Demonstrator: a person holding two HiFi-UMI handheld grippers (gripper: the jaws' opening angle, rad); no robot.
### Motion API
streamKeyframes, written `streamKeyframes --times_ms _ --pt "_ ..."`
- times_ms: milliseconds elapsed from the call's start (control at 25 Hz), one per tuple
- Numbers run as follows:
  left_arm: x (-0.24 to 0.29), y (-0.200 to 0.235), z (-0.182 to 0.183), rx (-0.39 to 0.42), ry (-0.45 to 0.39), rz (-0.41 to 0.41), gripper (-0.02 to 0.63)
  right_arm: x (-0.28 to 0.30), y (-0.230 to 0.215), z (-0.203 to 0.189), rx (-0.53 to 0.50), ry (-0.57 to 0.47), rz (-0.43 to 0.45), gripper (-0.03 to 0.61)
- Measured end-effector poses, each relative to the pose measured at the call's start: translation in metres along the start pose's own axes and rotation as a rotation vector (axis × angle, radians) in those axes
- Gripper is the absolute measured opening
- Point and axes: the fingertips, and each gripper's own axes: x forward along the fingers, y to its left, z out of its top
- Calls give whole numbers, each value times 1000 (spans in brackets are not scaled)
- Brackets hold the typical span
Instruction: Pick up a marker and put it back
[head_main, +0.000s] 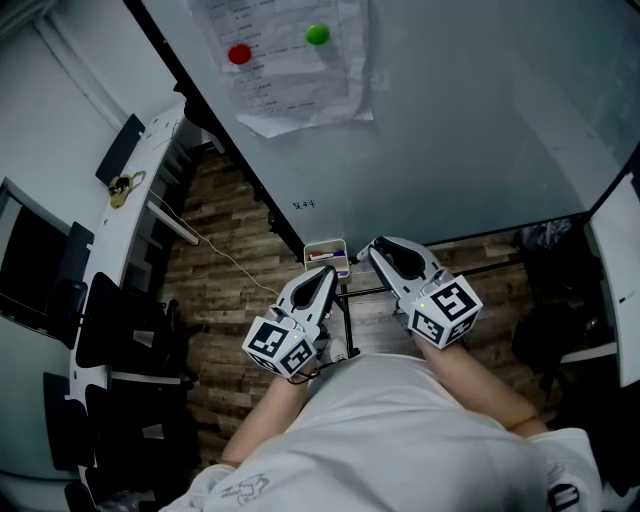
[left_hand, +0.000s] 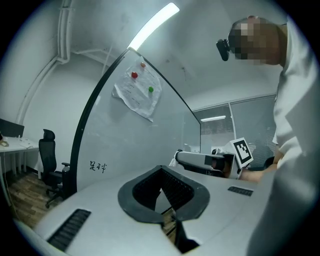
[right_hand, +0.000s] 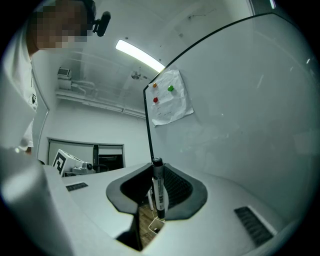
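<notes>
The right gripper (right_hand: 156, 176) is clamped on a black marker (right_hand: 158, 192), which stands upright between its jaws, cap end up. Straight below the marker's lower end sits a small tray (right_hand: 155, 225).

In the head view the tray (head_main: 325, 244) hangs at the bottom edge of the whiteboard (head_main: 450, 130), just inside the board's black left edge (head_main: 230, 160). The right gripper (head_main: 372, 250) has its tip just beside the tray's right rim. The left gripper (head_main: 325, 276) sits close below the tray; its jaws are together with nothing between them (left_hand: 161, 174). The two grippers are near each other but apart.

The board face above and right of the tray is bare and open. A paper (head_main: 290, 70) held by magnets hangs high up, well clear of the grippers. Left of the board edge, a strip of wood floor (head_main: 225, 250) lies open, bounded further left by chairs (head_main: 110, 330) and a desk (head_main: 150, 140).
</notes>
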Motion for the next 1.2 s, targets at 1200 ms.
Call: streamKeyframes --times_ms 1200 --pt "27 99 -30 -62 86 -43 5 74 -33 -30 29 42 -115 77"
